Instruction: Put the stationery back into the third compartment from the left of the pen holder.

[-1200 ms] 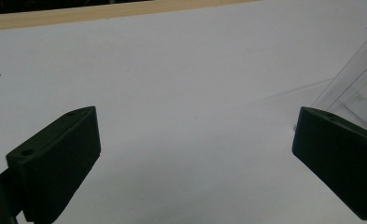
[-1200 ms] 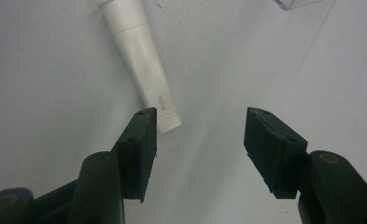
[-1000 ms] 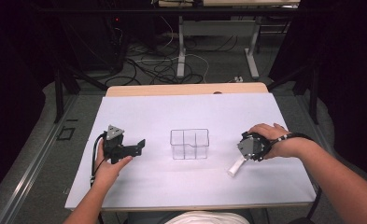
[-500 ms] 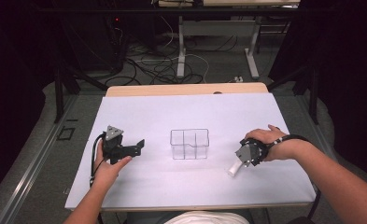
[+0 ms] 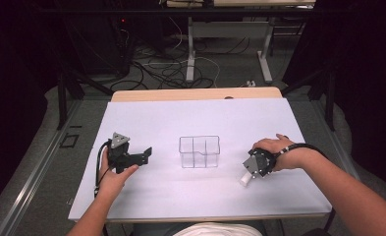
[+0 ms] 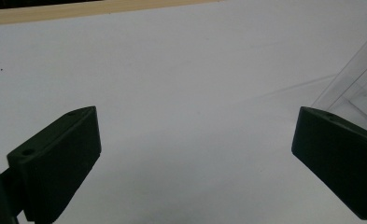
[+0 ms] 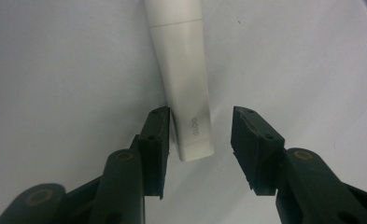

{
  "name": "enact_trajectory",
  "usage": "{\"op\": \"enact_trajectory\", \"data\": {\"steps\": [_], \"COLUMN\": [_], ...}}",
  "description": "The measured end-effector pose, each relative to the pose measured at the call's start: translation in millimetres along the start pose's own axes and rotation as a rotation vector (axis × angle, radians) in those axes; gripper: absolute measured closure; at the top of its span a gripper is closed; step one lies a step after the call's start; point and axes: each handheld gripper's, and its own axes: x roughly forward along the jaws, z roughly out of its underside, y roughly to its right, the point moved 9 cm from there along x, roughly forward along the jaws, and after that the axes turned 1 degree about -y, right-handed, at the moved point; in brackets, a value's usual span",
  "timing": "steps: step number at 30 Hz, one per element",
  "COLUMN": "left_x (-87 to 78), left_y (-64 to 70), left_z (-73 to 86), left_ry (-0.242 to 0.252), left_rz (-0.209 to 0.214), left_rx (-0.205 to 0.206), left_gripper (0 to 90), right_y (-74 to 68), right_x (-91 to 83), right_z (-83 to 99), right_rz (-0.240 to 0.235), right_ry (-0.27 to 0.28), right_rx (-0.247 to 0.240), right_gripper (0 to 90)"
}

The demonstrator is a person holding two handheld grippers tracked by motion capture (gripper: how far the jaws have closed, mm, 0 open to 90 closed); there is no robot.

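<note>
A white glue tube [image 7: 181, 70] lies flat on the white table, its square end toward the camera. My right gripper [image 7: 201, 119] is lowered over that end with the jaws on either side. The left jaw touches the tube and the right jaw stands a gap away, so the gripper is open. In the high view the tube [image 5: 244, 180] pokes out below the right gripper [image 5: 253, 172]. A clear plastic divided box [image 5: 199, 151] stands at the table's middle. My left gripper [image 5: 145, 153] rests on the table left of the box, wide open and empty, and its own view [image 6: 195, 116] shows bare table between the jaws.
The white table sheet [image 5: 195, 118] spreads behind the box, with a wooden strip [image 5: 195, 94] along the far edge. A corner of the clear box [image 6: 358, 88] stands close to the left gripper's right jaw. Cables and table legs lie on the floor beyond.
My right gripper has shifted down and toward the person, closing in over the tube's end. The left gripper and the box have stayed put.
</note>
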Motion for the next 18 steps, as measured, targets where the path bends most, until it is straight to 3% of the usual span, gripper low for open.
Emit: {"op": "enact_trajectory", "data": {"steps": [2, 4, 11, 12, 18], "left_x": [0.2, 0.2, 0.1, -0.1, 0.1], "left_y": [-0.1, -0.3, -0.4, -0.3, -0.8], "left_z": [0.2, 0.3, 0.4, 0.2, 0.4], "left_ry": [0.000, -0.001, -0.002, -0.002, -0.002], "left_rz": [0.000, 0.000, -0.002, -0.001, -0.003], "left_rx": [-0.002, -0.002, -0.002, -0.003, -0.004], "left_gripper": [1.4, 1.4, 1.6, 1.6, 1.7], "right_y": [-0.1, 0.3, -3.7, -1.5, -3.9], "right_x": [1.5, 2.3, 7.6, 6.5, 7.9], "right_z": [0.4, 0.2, -0.7, -0.1, -1.6], "right_rz": [-0.009, -0.003, -0.048, -0.033, -0.062], "right_ry": [-0.018, -0.018, -0.008, -0.024, -0.014], "right_rx": [-0.004, -0.008, 0.003, -0.017, -0.031], "right_gripper": [57.9, 58.2, 64.0, 65.3, 67.4]}}
